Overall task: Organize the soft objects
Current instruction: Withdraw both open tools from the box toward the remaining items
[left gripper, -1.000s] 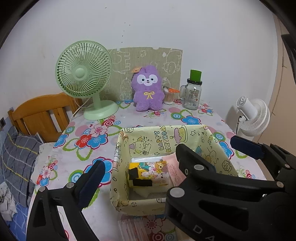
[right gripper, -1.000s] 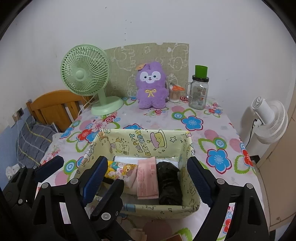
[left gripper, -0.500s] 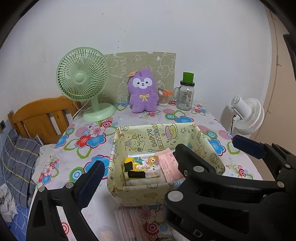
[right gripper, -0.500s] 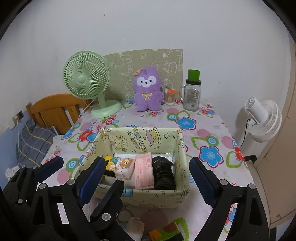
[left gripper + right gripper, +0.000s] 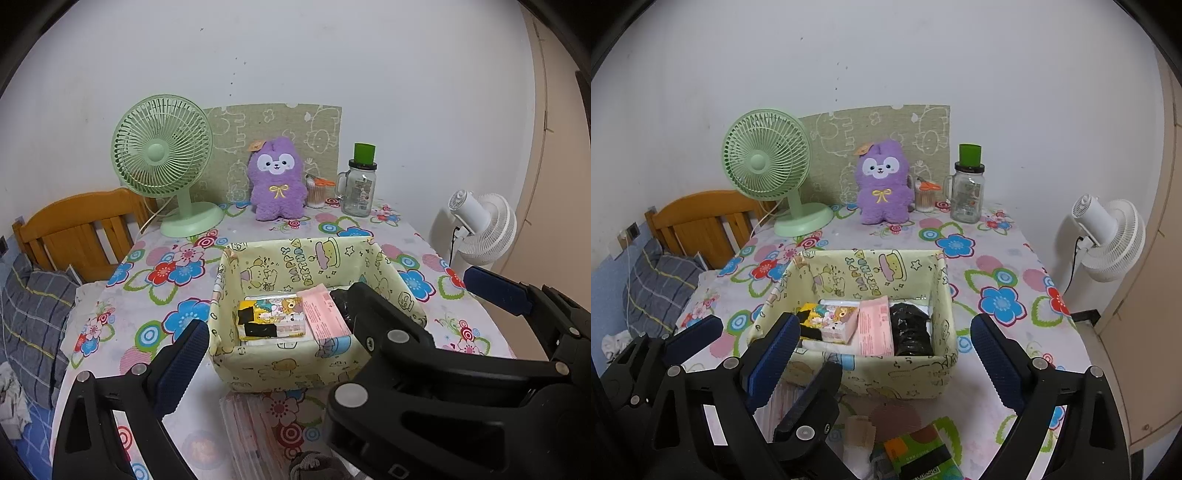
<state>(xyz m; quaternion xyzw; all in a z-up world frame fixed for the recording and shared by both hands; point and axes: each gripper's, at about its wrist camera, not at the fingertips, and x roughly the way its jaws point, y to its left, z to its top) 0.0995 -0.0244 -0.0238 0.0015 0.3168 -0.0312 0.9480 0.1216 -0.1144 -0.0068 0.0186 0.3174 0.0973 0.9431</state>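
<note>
Box: a soft-sided, pale yellow fabric box [image 5: 857,365] printed with cartoon figures and "Happy Birthday" sits mid-table in front of my two grippers, its walls slightly slumped.
Contents: I see a glossy cartoon-printed pack [image 5: 831,323] at the left, a flat pink packet [image 5: 874,326] leaning in the middle and a crinkled, shiny black bundle [image 5: 910,328] at the right, all inside the box.
Right gripper [image 5: 882,354]: my jaws stand wide apart, ribbed blue pads on black plastic arms, with nothing between them; they hang on the near side of the box.
Left gripper [image 5: 332,314]: one blue pad shows low at the left and the other far to the right, so these jaws are spread wide too and grip nothing.
Table [image 5: 993,266]: covered with a smooth cloth of bright round flowers.
Near edge: a flat green-and-black pack [image 5: 923,452] lies in front of the box.
Back row: a round-grilled green fan [image 5: 768,166], a fuzzy purple plush [image 5: 884,184] and a clear glass jar [image 5: 967,192] with a green cap stand by the wall.
</note>
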